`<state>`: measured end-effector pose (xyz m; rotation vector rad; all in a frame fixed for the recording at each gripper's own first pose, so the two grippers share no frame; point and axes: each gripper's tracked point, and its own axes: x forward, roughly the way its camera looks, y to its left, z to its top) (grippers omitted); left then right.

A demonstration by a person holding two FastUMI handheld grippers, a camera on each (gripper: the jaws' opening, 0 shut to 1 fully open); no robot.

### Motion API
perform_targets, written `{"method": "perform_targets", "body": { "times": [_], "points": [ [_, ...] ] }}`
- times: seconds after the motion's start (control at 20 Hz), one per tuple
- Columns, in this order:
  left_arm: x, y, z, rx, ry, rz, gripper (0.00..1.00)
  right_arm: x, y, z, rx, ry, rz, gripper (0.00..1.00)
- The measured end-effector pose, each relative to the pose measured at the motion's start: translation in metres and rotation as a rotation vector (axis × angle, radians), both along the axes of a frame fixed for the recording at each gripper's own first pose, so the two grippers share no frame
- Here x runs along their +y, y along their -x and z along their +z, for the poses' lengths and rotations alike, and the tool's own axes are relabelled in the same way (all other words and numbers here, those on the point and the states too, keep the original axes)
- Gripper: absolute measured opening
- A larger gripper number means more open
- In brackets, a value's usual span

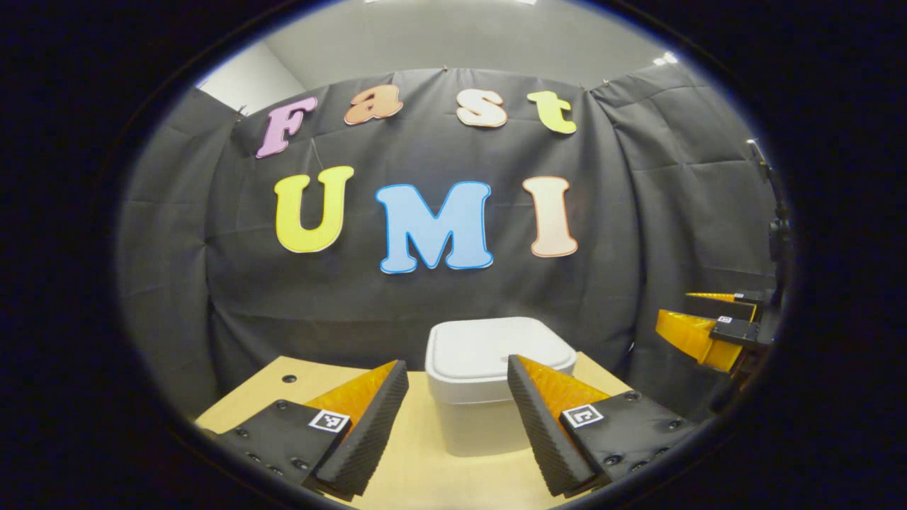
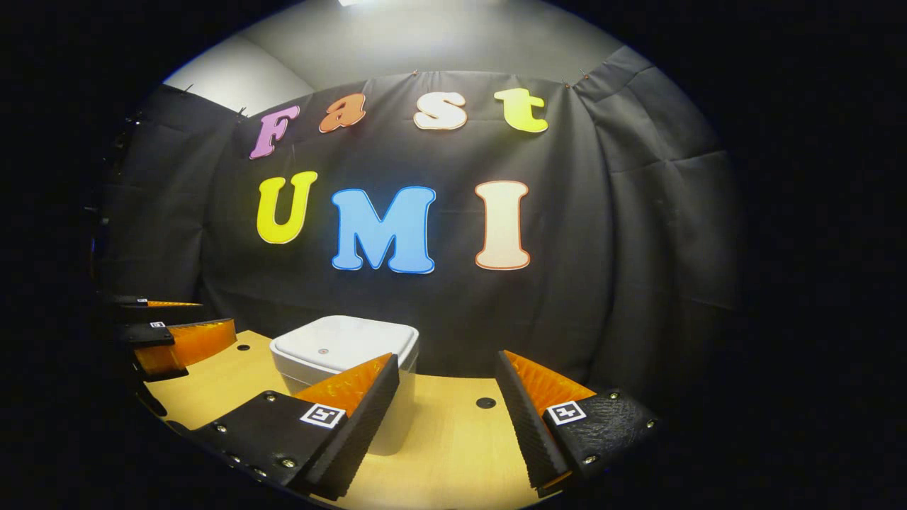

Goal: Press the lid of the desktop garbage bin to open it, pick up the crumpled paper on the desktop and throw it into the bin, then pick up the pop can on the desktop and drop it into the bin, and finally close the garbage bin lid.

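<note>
**Both tools up in the air, bin lid down**

So here's where we were. In the left gripper view, our left tool [image 1: 457, 397] hung above the wooden bench [image 1: 418, 467] with its two fingers spread wide apart and nothing between them. Straight ahead, framed in that gap, sat the white bin [image 1: 489, 375] near the back edge of the bench, just in front of the black cloth wall [image 1: 623, 234]. Its lid [image 1: 496, 347] was flat and closed. Off at the right edge of that view we could see the right tool [image 1: 708, 326] hovering beside the bench, well apart from the bin. We couldn't really tell from that angle how far its fingers were spread.

The right gripper view cleared that up: our right tool [image 2: 446, 404] also had its fingers wide apart and was pinching nothing. From there the bin [image 2: 340, 368] sat to the left of centre, partly hidden behind the left-hand finger [image 2: 354, 418], lid [image 2: 344, 343] shut, with a small dot visible on top. The bench [image 2: 453, 446] showed a couple of dark round holes in its surface. The left tool [image 2: 177, 340] poked in at the left edge, above the bench corner and clear of the bin.

Neither tool was touching the bin.
</note>
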<state>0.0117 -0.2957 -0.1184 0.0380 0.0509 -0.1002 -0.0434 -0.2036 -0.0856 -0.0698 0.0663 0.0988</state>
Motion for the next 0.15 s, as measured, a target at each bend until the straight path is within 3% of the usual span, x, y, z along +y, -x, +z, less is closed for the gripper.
{"method": "perform_targets", "body": {
  "times": [0.15],
  "points": [
    [-0.061, 0.005, -0.010, -0.005, -0.001, -0.002, 0.93, -0.047, 0.004, -0.007, -0.009, 0.005, -0.002, 0.88]
  ]
}}
